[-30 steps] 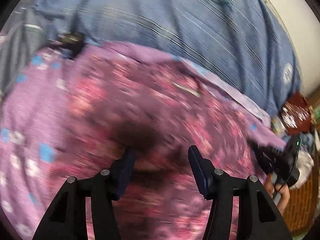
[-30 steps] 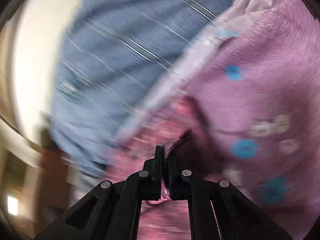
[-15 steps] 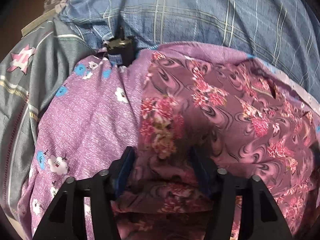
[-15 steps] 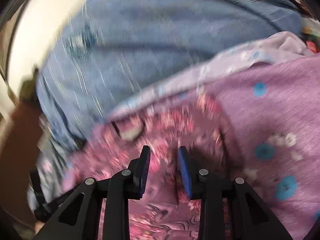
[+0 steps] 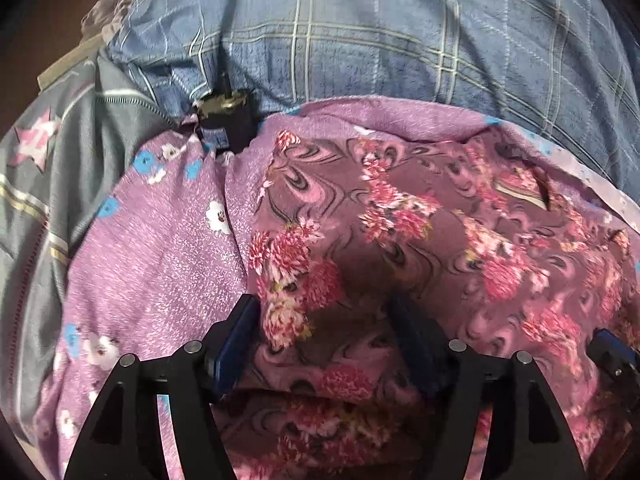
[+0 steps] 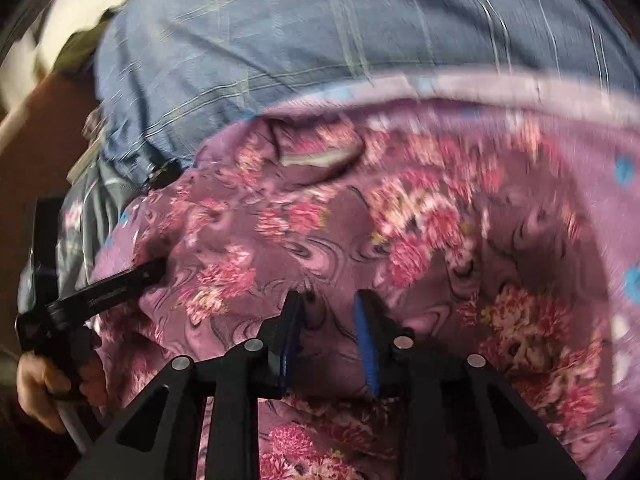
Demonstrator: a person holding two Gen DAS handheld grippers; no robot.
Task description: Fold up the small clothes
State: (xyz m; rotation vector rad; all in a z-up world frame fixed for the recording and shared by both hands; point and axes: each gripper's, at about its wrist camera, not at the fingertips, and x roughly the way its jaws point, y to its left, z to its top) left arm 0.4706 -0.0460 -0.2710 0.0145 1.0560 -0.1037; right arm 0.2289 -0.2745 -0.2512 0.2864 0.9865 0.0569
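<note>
- The left gripper (image 5: 326,344) points forward and down over the floral garment (image 5: 420,220); its two fingers stand wide apart, with a raised fold of the cloth between them, not pinched.
- The right gripper (image 6: 330,336) is also open, its fingers a smaller way apart, and the floral garment (image 6: 320,240) lies flat just under the tips.
- In the right wrist view the left gripper (image 6: 154,270) comes in from the left side, low over the garment, and the person's left hand (image 6: 52,380) holds its handle at the edge of the picture.
- In the left wrist view only a small dark and blue part of the right gripper (image 5: 612,354) shows at the right edge; its opening cannot be told from there.
- There is one floral garment, dark pink with red flowers. It lies spread on a purple sheet (image 5: 160,260) with small white and blue flowers, near the front of both views.
- Behind it there is one blue checked cloth (image 5: 360,32), seen also in the right view (image 6: 320,40).
- Only the left wrist view shows clearly a grey cloth with a pink star (image 5: 48,152) on the left, and a small dark object (image 5: 226,124) at the border between the blue cloth and the purple sheet.
- The right wrist view is blurred, so the fine pattern is unclear there.
</note>
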